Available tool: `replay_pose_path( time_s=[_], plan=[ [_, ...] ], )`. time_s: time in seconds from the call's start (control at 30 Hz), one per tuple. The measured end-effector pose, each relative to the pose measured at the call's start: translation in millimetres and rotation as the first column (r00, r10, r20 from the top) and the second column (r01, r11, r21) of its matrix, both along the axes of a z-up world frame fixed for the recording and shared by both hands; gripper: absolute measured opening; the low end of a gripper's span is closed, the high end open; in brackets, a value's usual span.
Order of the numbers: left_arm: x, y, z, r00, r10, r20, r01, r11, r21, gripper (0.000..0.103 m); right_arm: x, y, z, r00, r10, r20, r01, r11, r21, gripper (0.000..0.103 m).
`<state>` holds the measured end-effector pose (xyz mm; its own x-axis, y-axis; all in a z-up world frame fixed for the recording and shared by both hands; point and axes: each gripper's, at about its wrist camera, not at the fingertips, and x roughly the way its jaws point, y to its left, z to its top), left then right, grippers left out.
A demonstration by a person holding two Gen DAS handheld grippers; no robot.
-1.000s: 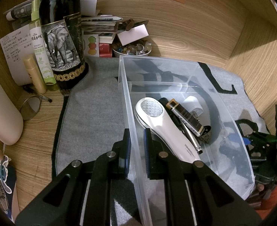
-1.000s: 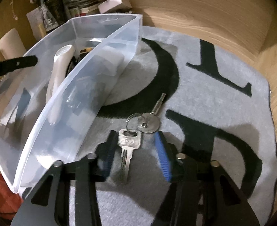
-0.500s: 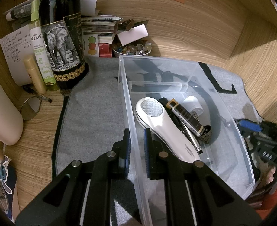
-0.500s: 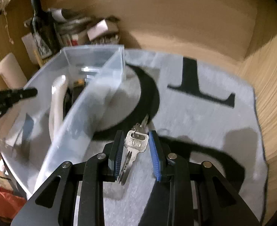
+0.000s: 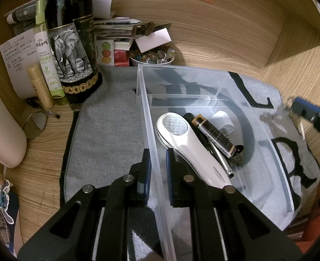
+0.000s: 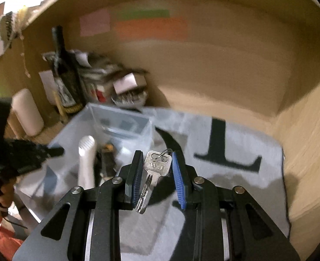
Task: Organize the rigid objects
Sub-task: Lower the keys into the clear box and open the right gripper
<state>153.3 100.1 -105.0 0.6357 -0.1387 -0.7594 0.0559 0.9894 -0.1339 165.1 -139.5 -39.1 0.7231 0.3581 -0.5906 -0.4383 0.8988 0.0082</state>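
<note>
keys (image 6: pixel 157 167) hung pinched between blue pads of right gripper (image 6: pixel 158 174), lifted clear above grey mat (image 6: pixel 236 143), just right of clear plastic bin (image 6: pixel 120 121); view blurred. left gripper (image 5: pixel 157 169) clamped on bin's near-left wall (image 5: pixel 148 117), one finger outside, one inside. bin sat on mat, held white handheld device (image 5: pixel 190 145), dark rectangular items, small white plug (image 5: pixel 224 120). wine bottle with elephant label (image 5: pixel 71 43) stood beyond mat's left corner, bowl of small stones (image 5: pixel 152 55) behind bin.
</note>
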Motion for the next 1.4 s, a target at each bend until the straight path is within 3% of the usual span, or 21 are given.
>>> replay_pose_path(
  time_s=[0.23, 0.37, 0.8, 1.23, 1.33, 1.4],
  plan=[
    [0.6, -0.5, -0.1, 1.000, 0.000, 0.000, 0.000, 1.000, 0.000, 0.011, -5.9, 21.7, 26.5, 0.993, 0.084, 0.087, -0.088, 0.995, 0.036, 0.025],
    [0.1, 0.1, 0.0, 1.000, 0.000, 0.001, 0.000, 1.000, 0.004, 0.011, -7.9, 38.2, 28.4, 0.985, 0.149, 0.092, -0.152, 0.988, 0.028, 0.025],
    [-0.4, -0.5, -0.2, 1.000, 0.000, 0.002, 0.000, 1.000, -0.004, 0.011, 17.3, 88.7, -23.1, 0.963, 0.252, -0.093, -0.257, 0.965, -0.053, 0.024],
    [-1.0, -1.4, -0.2, 1.000, -0.001, 0.004, 0.001, 1.000, -0.011, 0.011, 28.6, 103.4, -34.7, 0.956, 0.256, -0.143, -0.269, 0.960, -0.082, 0.023],
    [-0.8, -1.4, 0.1, 1.000, -0.003, 0.004, 0.003, 1.000, -0.008, 0.011, 24.1, 95.5, -26.3, 0.963, 0.246, -0.112, -0.254, 0.965, -0.063, 0.029],
    [-2.7, -1.5, 2.4, 1.000, 0.003, 0.015, -0.003, 1.000, 0.009, 0.012, 20.0, 89.0, -20.1, 0.968, 0.234, -0.086, -0.239, 0.970, -0.051, 0.045]
  ],
)
